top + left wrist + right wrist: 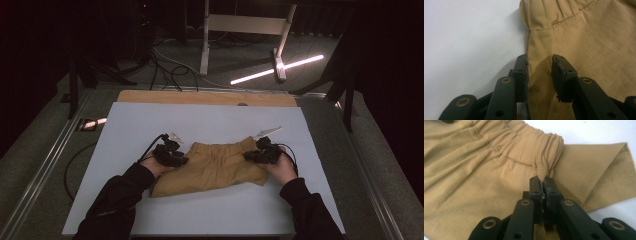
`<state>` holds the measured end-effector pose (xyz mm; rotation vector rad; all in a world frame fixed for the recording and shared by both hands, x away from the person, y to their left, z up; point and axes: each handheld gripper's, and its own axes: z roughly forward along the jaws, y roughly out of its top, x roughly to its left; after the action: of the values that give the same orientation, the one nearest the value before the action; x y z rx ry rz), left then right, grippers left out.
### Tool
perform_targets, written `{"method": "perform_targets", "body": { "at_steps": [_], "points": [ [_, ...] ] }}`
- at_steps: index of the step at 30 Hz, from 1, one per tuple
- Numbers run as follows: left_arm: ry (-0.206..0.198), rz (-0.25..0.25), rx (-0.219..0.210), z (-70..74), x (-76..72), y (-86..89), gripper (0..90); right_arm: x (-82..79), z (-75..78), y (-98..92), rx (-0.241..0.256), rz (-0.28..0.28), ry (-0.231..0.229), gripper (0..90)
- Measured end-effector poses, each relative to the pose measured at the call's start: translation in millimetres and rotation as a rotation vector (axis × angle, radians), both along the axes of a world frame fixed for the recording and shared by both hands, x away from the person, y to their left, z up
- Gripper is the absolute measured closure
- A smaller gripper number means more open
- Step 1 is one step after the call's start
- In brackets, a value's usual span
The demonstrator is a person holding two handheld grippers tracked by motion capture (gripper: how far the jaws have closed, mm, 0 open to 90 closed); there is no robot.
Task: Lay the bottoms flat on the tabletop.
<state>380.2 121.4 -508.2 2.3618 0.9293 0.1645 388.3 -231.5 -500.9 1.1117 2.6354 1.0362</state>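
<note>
Black jaws of the right gripper [543, 182] are clenched on the tan shorts [220, 167], biting a pinch of cloth just under the gathered waistband [541, 147], which runs off to the fingers' left. The left gripper [539, 63] is released — its jaws stand apart, straddling the shorts' side edge, one finger [521, 72] on the white mat [150, 125], the other over cloth. The shorts lie flat between both hands, long axis from one gripper to the other — the left likely must close next.
</note>
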Motion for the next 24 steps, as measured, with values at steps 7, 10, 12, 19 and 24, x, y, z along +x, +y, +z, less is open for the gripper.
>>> {"method": "perform_targets", "body": {
  "at_steps": [7, 10, 12, 19, 24],
  "points": [
    [-0.015, -0.015, 0.004, -0.3, -2.7, -6.9, 87.3, -3.5, 3.3, 4.0, -0.026, 0.012, -0.033, 88.0],
    [-0.024, -0.006, 0.013, 0.5, -3.7, -8.4, 88.7, -4.2, 4.3, 4.2, -0.02, 0.012, -0.04, 88.2],
    [-0.041, 0.001, 0.01, 2.5, -4.0, -8.2, 89.3, -4.7, 6.3, 3.9, -0.024, 0.008, -0.048, 88.2],
    [-0.117, 0.051, -0.032, 27.8, 2.7, 2.7, 89.7, -1.1, 22.5, 2.5, -0.009, -0.006, -0.11, 88.4],
    [-0.145, 0.075, -0.037, 40.7, 9.9, 7.7, 89.7, 6.8, 31.1, 7.3, -0.005, -0.029, -0.136, 88.4]
  ]
}}
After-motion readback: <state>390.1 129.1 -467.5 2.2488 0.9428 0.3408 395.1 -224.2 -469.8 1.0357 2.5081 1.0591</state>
